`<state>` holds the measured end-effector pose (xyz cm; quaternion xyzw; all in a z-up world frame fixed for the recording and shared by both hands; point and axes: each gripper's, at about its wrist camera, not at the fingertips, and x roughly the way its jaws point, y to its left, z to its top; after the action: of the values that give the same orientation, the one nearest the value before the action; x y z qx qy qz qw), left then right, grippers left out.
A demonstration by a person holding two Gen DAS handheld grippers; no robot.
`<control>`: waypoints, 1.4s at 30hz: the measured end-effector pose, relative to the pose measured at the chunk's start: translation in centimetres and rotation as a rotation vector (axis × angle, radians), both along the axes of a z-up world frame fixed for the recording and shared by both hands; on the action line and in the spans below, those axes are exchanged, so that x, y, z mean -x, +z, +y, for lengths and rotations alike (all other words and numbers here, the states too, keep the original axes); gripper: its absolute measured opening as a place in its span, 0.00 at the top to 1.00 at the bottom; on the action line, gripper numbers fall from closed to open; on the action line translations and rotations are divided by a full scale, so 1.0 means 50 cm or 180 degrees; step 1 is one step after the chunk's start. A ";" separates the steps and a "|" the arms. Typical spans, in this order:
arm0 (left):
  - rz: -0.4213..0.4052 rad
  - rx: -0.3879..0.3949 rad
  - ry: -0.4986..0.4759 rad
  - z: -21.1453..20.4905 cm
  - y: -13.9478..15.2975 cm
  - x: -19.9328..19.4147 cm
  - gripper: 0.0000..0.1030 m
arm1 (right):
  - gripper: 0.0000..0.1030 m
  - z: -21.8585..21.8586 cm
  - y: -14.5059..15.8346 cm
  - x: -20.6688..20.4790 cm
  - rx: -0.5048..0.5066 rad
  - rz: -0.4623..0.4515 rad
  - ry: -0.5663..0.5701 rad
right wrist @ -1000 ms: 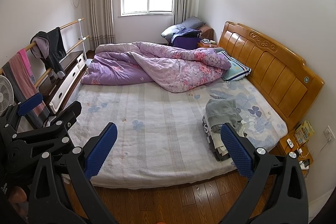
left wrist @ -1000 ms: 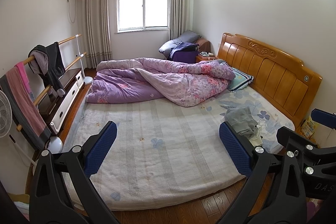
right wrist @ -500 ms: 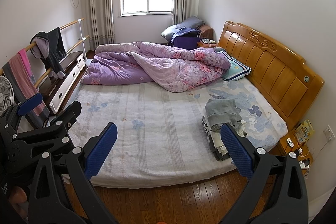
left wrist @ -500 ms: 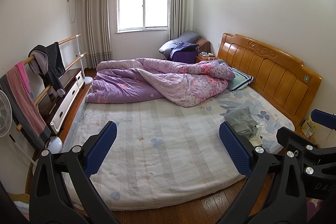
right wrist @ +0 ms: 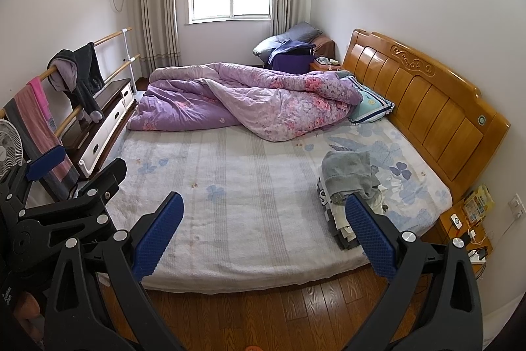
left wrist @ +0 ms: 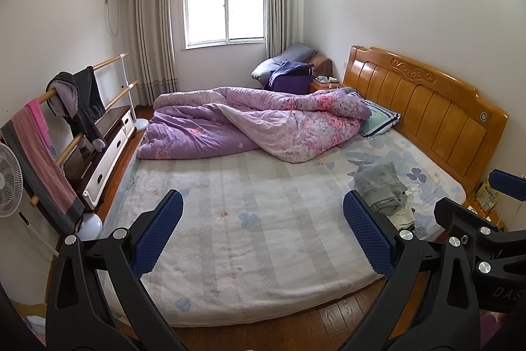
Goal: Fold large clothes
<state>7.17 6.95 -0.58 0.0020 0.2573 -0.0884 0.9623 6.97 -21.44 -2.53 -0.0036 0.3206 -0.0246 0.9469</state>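
Clothes (right wrist: 350,183) are what I'm after, and they sit in a loose pile on the right side of the bed (right wrist: 230,203), close to its near edge and just short of the headboard (right wrist: 424,97); a grey garment lies crumpled on top of lighter pieces. Nearest me, my left gripper (left wrist: 263,239) and right gripper (right wrist: 264,237) both hang over the floor at the bed's edge with jaws spread wide and nothing between them, so I judge folding has not begun. From the right view the pile shows just behind the right-hand finger, well within reach (the left gripper stands further off to the side). The middle of the bed is bare sheet, good room for spreading a garment. Further back a purple quilt (left wrist: 256,124) lies bunched across the bed, and a pillow (left wrist: 378,117) rests by the headboard. My worry: pinching the grey top piece may drag the layers under it along and spill them off the near edge onto the floor. Spreading too far back could catch the quilt.
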 end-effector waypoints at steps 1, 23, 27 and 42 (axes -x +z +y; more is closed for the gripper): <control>0.0016 -0.0011 0.0004 0.003 -0.006 0.003 0.05 | 0.08 -0.005 -0.001 -0.005 -0.0003 0.0010 0.0002; 0.0976 -0.0401 0.0043 -0.076 -0.167 -0.171 0.05 | 0.08 -0.090 -0.166 -0.171 0.0265 0.0735 0.0135; 0.1264 -0.0465 0.0124 -0.068 -0.232 -0.214 0.05 | 0.08 -0.074 -0.228 -0.211 0.0324 0.0976 0.0250; 0.2239 -0.0421 0.0410 0.216 -0.562 -0.502 0.05 | 0.08 0.255 -0.514 -0.465 0.0518 0.1926 0.0707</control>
<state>32.29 17.75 -28.69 0.0175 0.5774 -0.0061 0.8163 30.20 -8.67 -28.23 -0.1213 0.5819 0.0554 0.8022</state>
